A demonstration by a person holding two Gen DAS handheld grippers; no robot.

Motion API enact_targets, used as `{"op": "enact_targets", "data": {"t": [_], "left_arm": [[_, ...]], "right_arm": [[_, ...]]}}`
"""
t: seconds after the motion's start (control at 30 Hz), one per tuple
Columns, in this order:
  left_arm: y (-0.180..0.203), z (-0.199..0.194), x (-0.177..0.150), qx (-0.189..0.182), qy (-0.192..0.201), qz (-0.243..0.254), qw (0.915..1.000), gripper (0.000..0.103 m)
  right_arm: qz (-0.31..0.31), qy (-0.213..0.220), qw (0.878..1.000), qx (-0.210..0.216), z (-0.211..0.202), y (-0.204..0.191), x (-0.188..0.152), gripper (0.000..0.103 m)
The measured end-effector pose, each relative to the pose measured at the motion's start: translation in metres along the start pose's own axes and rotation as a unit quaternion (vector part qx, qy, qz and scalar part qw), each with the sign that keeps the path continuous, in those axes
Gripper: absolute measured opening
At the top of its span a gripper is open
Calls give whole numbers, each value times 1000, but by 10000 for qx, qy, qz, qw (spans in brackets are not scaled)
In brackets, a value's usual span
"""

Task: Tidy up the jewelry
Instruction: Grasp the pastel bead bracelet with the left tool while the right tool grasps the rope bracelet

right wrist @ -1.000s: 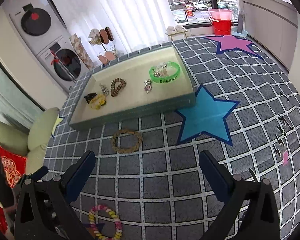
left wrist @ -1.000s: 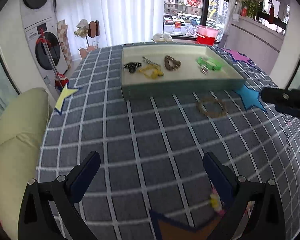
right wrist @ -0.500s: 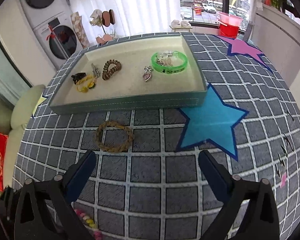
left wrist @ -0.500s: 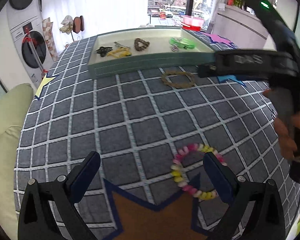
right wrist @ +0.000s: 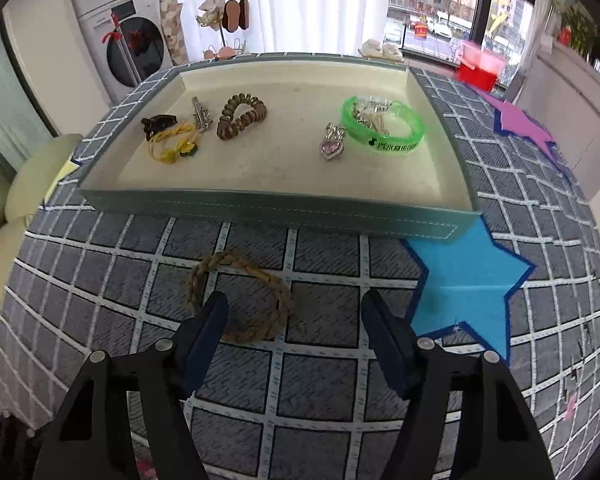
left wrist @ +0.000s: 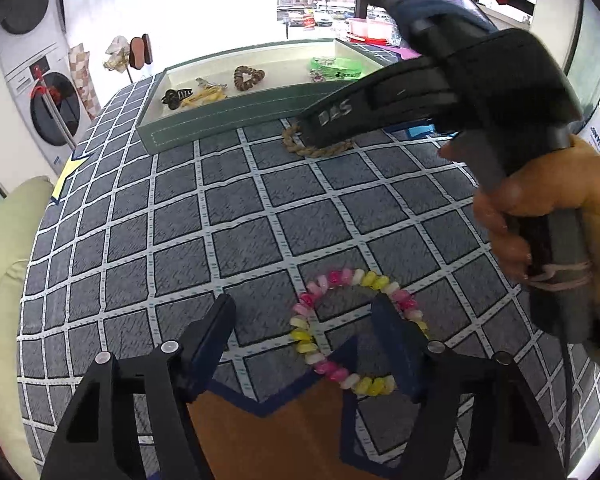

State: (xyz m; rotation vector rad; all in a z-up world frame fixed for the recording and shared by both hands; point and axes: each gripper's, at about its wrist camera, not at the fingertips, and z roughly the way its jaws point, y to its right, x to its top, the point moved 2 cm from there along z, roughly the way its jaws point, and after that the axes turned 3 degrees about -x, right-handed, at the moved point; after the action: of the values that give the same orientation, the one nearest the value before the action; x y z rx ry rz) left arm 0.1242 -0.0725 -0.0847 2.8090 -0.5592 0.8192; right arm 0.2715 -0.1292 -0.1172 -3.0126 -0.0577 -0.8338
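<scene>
Hovering low with jaws half-narrowed, left gripper point(left wrist: 304, 316) straddling the pastel bead bracelet point(left wrist: 352, 332) at lower centre, closer than before.
Reaching in the right view, right gripper point(right wrist: 294, 314) equally narrowed over the braided bracelet point(right wrist: 240, 300), tray point(right wrist: 260, 204) above.

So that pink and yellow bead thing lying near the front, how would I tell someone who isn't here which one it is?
Start at the long green tray at the far side of the checked cloth, then come toward the near edge, where an orange star patch lies. The beaded bracelet lies partly on that star's tip, between the left gripper's open fingers. Unlike the plain brown braided ring by the tray, it has glossy pink, white and yellow beads.
</scene>
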Motion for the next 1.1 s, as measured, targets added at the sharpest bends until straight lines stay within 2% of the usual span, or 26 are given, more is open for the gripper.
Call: {"op": "enact_targets", "data": {"t": [0.07,0.1,0.13,0.17,0.23,0.33,0.4,0.83,1.1], "left_arm": [[2,-1,0,-77,8,46,10000,70],[5,-2,0,-126,24,111,9999,65],[9,-3,0,-172,45,178,9997,49],[11,-4,0,-189,53,238,9995,36],[14,-6,0,-291,48,293,9991,25],[9,-10,-1,-725,41,54,9973,24],[3,-15,-1,-868,86,-122,9961,24],[-41,-46,16,-779,509,-592,9939,24],[-68,-55,51,-712,876,-626,9916,24]], "right_arm": [[-55,38,10000,-52,-1,-3,-1,63],[-54,52,10000,-41,-2,-3,0,53],[-49,54,10000,-47,-3,-4,0,41],[-46,43,10000,-35,-3,-4,1,35],[-43,30,10000,-24,-4,-4,1,9],[154,52,9999,57,-7,1,-1,9],[343,82,9992,167,-11,8,-3,9],[792,380,9951,462,-51,36,-13,9],[825,620,9931,554,-77,40,-6,9]]}}
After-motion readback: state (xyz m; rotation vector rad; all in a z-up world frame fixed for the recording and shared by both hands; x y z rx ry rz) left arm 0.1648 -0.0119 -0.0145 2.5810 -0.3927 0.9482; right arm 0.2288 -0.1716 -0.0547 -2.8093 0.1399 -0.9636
